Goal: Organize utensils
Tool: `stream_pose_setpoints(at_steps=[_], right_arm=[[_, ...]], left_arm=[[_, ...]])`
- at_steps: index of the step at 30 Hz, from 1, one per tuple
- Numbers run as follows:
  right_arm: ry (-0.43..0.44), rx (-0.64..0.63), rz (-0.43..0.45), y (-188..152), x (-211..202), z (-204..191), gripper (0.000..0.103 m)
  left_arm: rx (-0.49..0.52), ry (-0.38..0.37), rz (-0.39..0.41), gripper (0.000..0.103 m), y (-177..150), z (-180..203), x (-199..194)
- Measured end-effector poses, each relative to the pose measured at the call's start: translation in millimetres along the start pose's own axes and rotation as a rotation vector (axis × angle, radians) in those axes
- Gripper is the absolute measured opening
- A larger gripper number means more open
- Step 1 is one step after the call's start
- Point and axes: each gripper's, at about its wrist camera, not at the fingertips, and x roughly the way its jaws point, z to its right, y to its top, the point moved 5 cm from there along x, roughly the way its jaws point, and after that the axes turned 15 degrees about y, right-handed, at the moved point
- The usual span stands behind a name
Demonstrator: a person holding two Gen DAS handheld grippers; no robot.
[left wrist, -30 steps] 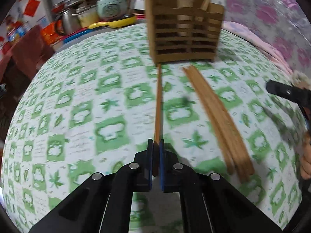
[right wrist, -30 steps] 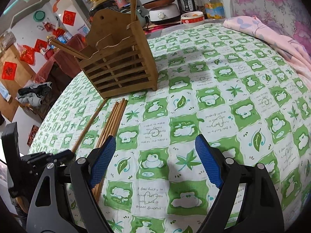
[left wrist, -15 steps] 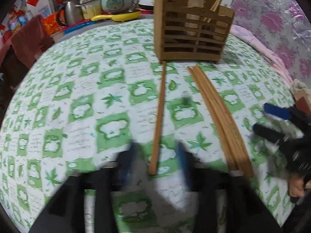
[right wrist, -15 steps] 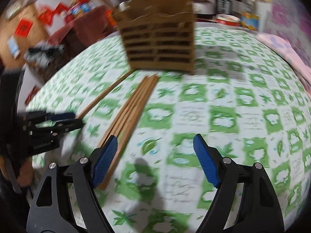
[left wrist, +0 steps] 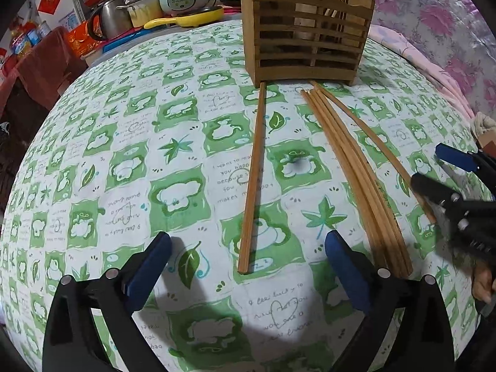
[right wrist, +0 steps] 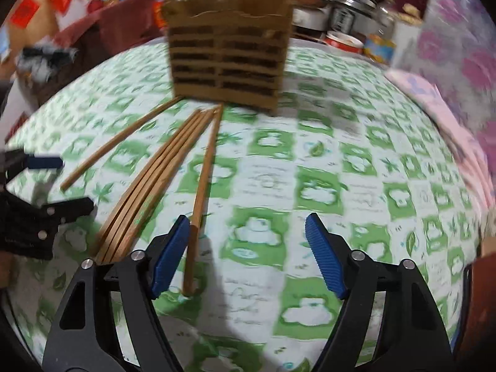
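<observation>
On the left, the left claw [left wrist: 248, 260] has changed most: a second ago its blue pads were pinched on the near end of a single chopstick [left wrist: 253, 173], and now its jaws are opening and stand wide with nothing pressed between them. That single chopstick lies flat on the green-and-white tablecloth [left wrist: 124, 142] covering the surface, its near end between the spread pads and touching neither, its far end reaching the foot of the slatted wooden holder [left wrist: 305, 46], which stands upright at the far side with a few chopsticks already leaning in its right compartment.

Further right lies the bundle of chopsticks [left wrist: 356, 179], side by side and touching, in the same place as before. One stray chopstick [right wrist: 203, 186] lies just to the right of the bundle, splayed away from it at the near end.

On the right, the right claw [right wrist: 248, 248] has swung over from the open cloth, so the holder now faces it squarely. Its jaws are closing but are still fairly wide; the stray chopstick's near end lies between them, just beside the left pad [right wrist: 170, 254], and contact cannot be told through the blur.
</observation>
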Motion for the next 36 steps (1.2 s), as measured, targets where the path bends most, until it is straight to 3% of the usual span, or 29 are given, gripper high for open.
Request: stream_pose_setpoints(at_steps=[3, 5, 8, 15, 18, 20, 27, 29, 36], right_arm=[[0.119, -0.019, 0.003, -4, -4, -12, 0.073], [0.142, -0.057, -0.02, -10, -1, -23, 0.07], [0.141, -0.093, -0.053, -19, 2, -32, 0.053], [0.153, -0.012, -0.045, -21, -4, -16, 0.013], [0.174, 0.027, -0.038, -23, -5, -8, 0.009], [0.173, 0.025, -0.039, -23, -5, -8, 0.009], [0.164, 0.014, -0.041, -23, -4, -11, 0.007], [0.17, 0.02, -0.039, -23, -5, -10, 0.007], [0.184, 0.045, 0.067, -14, -23, -3, 0.007]], left_arm=[[-0.002, 0.004, 0.001, 0.099, 0, 0, 0], [-0.001, 0.005, 0.002, 0.099, 0, 0, 1], [-0.001, 0.004, 0.002, 0.099, 0, 0, 0], [-0.002, 0.004, 0.006, 0.097, -1, 0, 0], [0.017, -0.019, 0.041, 0.075, -1, 4, -9], [0.033, -0.037, 0.061, 0.051, -3, 9, -15], [0.035, -0.048, 0.074, 0.025, -4, 12, -18], [0.024, -0.051, 0.073, 0.008, -4, 10, -18], [-0.026, -0.073, 0.092, 0.006, -2, 1, -25]])
